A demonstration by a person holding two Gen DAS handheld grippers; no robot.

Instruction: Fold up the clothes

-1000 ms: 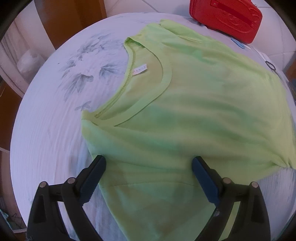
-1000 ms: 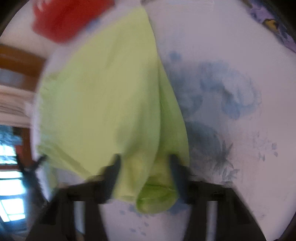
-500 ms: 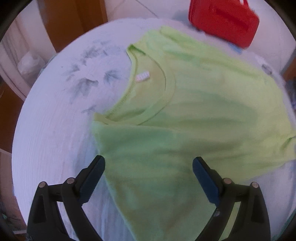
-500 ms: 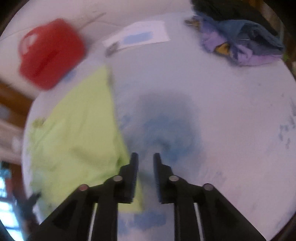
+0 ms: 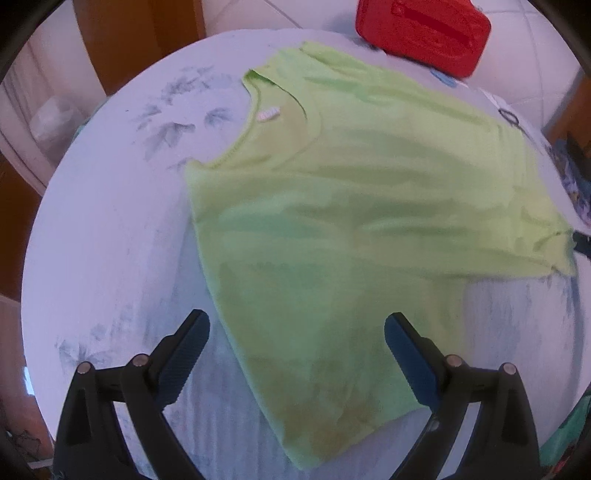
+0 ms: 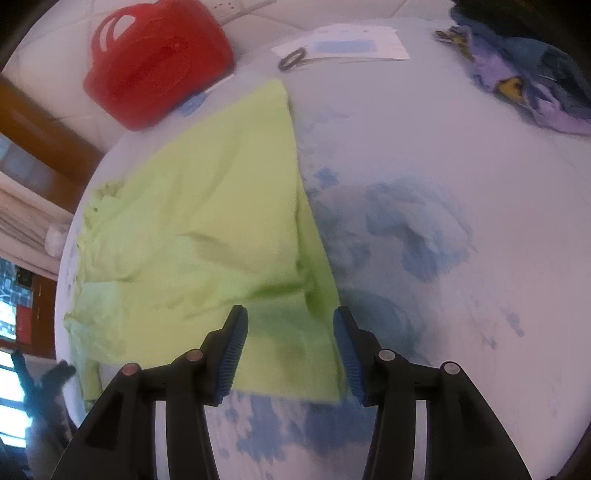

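A lime green T-shirt point(image 5: 362, 206) lies spread on a white cloth with blue flower prints point(image 5: 110, 240); its neckline with a white label faces far left. My left gripper point(image 5: 295, 332) is open and empty above the shirt's near sleeve. In the right wrist view the shirt point(image 6: 207, 221) lies at the left, its hem near me. My right gripper point(image 6: 290, 332) is open and empty just above the hem corner. The left gripper shows small at the far left of that view point(image 6: 40, 380).
A red plastic case point(image 5: 424, 33) lies past the shirt, also in the right wrist view point(image 6: 155, 62). A paper sheet point(image 6: 347, 46) with a dark clip and a pile of purple and blue clothes point(image 6: 532, 77) lie at the back right. Wooden furniture point(image 5: 136, 40) stands beyond the surface.
My right gripper held bunched shirt fabric, then showed shut and clear of the shirt, and now stands open over the hem corner. The left gripper drew back a little from the shirt.
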